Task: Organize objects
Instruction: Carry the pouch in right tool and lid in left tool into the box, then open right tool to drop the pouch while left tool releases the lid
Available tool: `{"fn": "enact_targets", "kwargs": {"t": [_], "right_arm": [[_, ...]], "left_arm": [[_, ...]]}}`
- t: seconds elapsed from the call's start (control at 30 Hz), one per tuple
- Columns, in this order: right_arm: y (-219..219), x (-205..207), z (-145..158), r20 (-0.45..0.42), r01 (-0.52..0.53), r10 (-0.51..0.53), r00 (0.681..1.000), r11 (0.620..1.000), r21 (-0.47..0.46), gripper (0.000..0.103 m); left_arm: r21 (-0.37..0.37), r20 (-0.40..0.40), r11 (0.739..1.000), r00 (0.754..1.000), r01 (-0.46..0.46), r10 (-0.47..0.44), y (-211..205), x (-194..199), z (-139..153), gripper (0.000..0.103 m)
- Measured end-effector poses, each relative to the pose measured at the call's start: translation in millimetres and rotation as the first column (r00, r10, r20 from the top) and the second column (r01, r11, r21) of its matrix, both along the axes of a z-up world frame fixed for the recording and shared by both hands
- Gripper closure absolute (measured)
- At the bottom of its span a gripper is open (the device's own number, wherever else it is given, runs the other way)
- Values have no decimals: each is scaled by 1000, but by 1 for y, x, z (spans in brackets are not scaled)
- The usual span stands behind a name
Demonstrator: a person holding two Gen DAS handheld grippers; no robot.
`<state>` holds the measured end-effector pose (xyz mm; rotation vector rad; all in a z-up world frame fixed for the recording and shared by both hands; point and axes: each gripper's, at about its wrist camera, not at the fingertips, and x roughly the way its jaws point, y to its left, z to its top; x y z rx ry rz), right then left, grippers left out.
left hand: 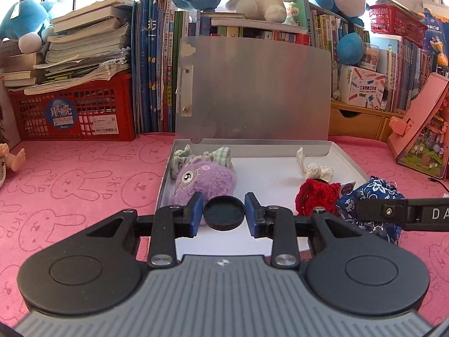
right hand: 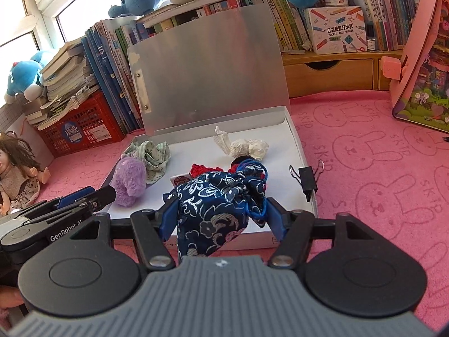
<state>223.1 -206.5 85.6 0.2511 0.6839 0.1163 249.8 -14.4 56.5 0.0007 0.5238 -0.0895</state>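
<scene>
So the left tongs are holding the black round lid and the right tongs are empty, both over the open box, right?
Not quite. The left tongs do hold the black round lid over the open box, but the right tongs are not empty: the right wrist view shows them closed on a blue floral drawstring pouch.

The white floor of the open box [right hand: 294, 129] was left bare mid-way; passage was blocked by the purple plush [left hand: 203, 181] leftward and the upright lid [left hand: 252, 90] behind.
</scene>
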Motion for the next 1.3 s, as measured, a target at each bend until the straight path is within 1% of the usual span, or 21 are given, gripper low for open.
{"fn": "enact_targets", "kwargs": {"t": [0.13, 0.27, 0.43, 0.53, 0.93, 1.07, 1.2, 1.3], "right_arm": [[8, 13, -9, -32, -11, 10, 999, 1000, -17, 36], [14, 23, -15, -35, -7, 6, 999, 999, -48, 36], [19, 35, -15, -30, -4, 2, 1000, 998, -60, 36], [22, 44, -16, -35, -2, -1, 999, 998, -68, 36], [8, 74, -13, -21, 56, -58, 998, 996, -73, 37], [-2, 78, -15, -28, 75, -76, 997, 997, -34, 37], [-1, 75, -17, -15, 65, -66, 998, 997, -38, 36], [2, 73, -16, -7, 54, -54, 999, 998, -39, 32]], "left_arm": [[23, -35, 1000, 999, -5, 5, -4, 17, -14, 66], [87, -50, 996, 999, 17, -12, -9, 28, -24, 66], [98, -81, 995, 997, 16, -8, -5, 46, -32, 66], [109, -78, 994, 997, 12, -3, -4, 54, -33, 66], [101, -64, 994, 997, -36, 43, 3, 81, -29, 66], [114, -56, 993, 997, -38, 44, 3, 84, -32, 65], [137, -42, 990, 998, -33, 39, -1, 80, -35, 65], [143, -41, 989, 999, -27, 33, -3, 78, -35, 63]]}}
